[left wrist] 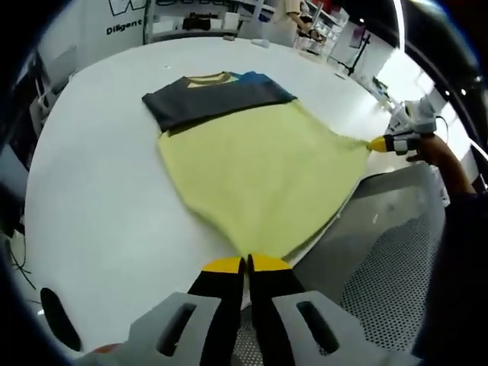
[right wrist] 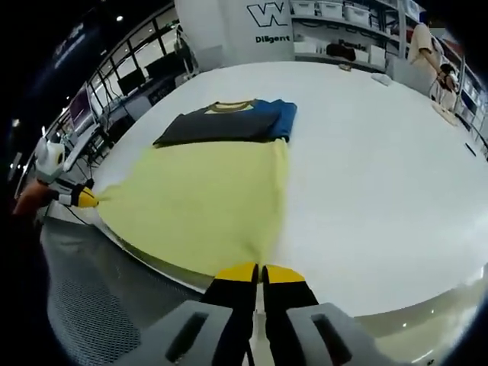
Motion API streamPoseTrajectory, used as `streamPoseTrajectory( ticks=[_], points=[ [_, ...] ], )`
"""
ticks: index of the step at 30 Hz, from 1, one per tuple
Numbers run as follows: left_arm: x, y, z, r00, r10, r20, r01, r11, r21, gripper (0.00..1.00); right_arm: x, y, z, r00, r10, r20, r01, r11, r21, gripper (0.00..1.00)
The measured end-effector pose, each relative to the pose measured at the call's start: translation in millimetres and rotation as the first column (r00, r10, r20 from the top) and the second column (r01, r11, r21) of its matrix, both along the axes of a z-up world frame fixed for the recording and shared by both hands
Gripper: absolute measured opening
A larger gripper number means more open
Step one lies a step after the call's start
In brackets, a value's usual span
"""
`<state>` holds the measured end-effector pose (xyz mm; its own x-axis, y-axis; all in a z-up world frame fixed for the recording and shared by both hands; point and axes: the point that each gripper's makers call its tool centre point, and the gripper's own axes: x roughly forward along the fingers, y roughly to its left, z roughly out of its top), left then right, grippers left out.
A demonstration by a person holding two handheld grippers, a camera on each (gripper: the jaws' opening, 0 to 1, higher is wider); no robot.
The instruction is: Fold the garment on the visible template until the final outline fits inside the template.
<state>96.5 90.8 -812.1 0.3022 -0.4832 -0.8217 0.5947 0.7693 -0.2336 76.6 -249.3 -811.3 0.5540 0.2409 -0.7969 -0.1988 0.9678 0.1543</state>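
Yellow garment stretches straight ahead of both grippers, left gripper and right gripper each clamped on a near hem corner, dark collar end farthest away.

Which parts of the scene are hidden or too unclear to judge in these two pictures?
- Template: no outline is visible; the yellow, dark grey and blue garment covers the white table.
- Garment's near corners: hidden between the closed jaws of the left tool and right tool.
- Garment's blue part: partly tucked under the dark grey band; its shape is unclear.
- Wall lettering: cut off by the edge in both views.
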Motion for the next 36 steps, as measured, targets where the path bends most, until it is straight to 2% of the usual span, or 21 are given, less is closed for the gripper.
streamPoseTrajectory(
  ticks=[14,23,27,36],
  points=[
    [41.0,2.2,27.7,0.994,0.064,0.083,-0.059,0.996,-0.063,0.0,34.1,0.0,34.6,0.995,-0.001,0.096,0.0,1.0,0.006,0.0],
    [74.3,-0.5,43.9,0.983,0.101,0.151,-0.088,0.992,-0.09,0.0,66.7,-1.2,57.5,0.987,0.003,0.158,-0.001,1.0,-0.01,0.0],
    [84.9,-0.7,48.7,0.98,0.113,0.164,-0.097,0.99,-0.102,0.0,76.1,-3.7,62.9,0.985,0.001,0.171,0.001,1.0,-0.012,0.0],
    [125.3,-2.0,67.8,0.968,0.134,0.211,-0.11,0.986,-0.122,0.0,112.7,-6.8,85.0,0.975,0.015,0.222,-0.01,1.0,-0.026,0.0]
  ],
)
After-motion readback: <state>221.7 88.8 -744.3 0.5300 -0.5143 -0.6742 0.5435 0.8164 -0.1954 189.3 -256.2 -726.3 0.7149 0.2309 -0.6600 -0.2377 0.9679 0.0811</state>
